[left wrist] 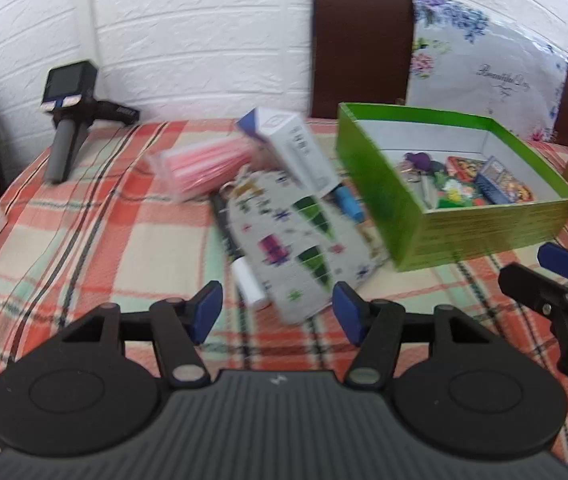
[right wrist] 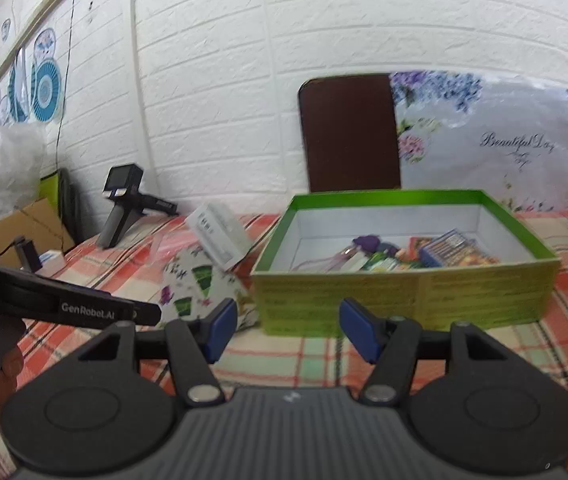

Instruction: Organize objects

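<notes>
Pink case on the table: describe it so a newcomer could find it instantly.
Start at the green box on the plaid tablecloth, then look left past the heap of loose items beside it. The pink case lies on its side at the heap's far-left edge, partly under the tilted white-and-blue carton. It is the only clear, pink-filled item there.

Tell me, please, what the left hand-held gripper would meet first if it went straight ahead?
Probably the patterned pouch, lying just ahead of the open left hand-held gripper; depth is unclear.
</notes>
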Motion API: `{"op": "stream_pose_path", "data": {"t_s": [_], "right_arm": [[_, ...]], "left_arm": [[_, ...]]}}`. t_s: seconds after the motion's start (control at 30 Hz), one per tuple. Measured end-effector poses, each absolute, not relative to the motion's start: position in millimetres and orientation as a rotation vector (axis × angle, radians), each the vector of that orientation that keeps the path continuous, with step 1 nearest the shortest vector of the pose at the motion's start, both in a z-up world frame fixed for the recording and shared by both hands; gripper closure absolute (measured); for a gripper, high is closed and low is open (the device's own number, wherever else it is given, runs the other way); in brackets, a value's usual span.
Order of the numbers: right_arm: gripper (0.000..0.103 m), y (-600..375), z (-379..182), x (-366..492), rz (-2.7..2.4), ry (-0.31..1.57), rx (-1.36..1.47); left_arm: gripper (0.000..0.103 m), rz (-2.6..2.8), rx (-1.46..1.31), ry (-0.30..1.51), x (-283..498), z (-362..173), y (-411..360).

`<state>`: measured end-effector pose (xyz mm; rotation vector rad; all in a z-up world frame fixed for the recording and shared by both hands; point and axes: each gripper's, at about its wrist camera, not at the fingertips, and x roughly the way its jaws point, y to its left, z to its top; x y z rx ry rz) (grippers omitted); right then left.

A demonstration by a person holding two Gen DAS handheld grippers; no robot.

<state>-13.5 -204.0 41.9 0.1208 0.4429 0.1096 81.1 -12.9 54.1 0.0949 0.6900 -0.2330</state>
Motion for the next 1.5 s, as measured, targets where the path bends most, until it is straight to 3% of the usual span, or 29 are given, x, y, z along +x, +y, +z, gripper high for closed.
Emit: {"op": "stream_pose_path", "data": {"t_s": [0.37,0.67,0.73,0.8,0.87,1.03,1.13,1.2,1.27,1.37,1.4,1.5], "right_arm": [[0.044,-138.8,10.9,14.1,0.309,0.604,0.036],[0.04,-88.3,7.8,67.7,0.335,0.549,-0.283],[0.047,-80.6,-3.3,80.6,0.322,0.537,-0.362],[0.069,-76.6,-5.1,82.0,0.325,0.517,-0.401],[0.079,-80.8,4.1,76.5,0.341,0.516,-0.344],[0.081,-83.2,19.1,27.5,0.502,0.534,-0.252],[0.069,-82.2,17.7,-4.0,0.624,0.573,-0.224],[0.04,-87.6,17.9,-13.3,0.657,0.577,-0.184],[0.026,-95.4,18.8,-15.9,0.615,0.562,-0.145],[0.019,-105.9,18.2,-10.6,0.578,0.58,-0.096],[0.012,-107.1,15.9,-9.3,0.58,0.594,-0.092],[0.009,-106.9,5.4,-1.4,0.558,0.611,-0.108]], "left_arm": [[0.037,-0.273,-0.167,0.776,108.5,37.8,63.4],[0.037,-0.35,-0.253,0.766,140.2,39.0,63.1],[0.037,-0.341,-0.265,0.774,141.4,37.0,69.5],[0.037,-0.33,-0.275,0.778,141.1,35.2,80.1],[0.037,-0.321,-0.291,0.784,140.4,34.3,90.0],[0.036,-0.381,-0.353,0.788,131.1,39.0,108.6],[0.023,-0.436,-0.36,0.793,118.0,41.6,110.4],[0.021,-0.456,-0.342,0.794,109.6,41.8,107.3],[0.019,-0.458,-0.316,0.807,105.1,40.2,103.1],[0.011,-0.456,-0.318,0.834,104.4,36.8,98.1],[0.011,-0.461,-0.326,0.842,105.8,35.7,95.5],[0.014,-0.491,-0.332,0.864,110.3,29.8,83.8]]}}
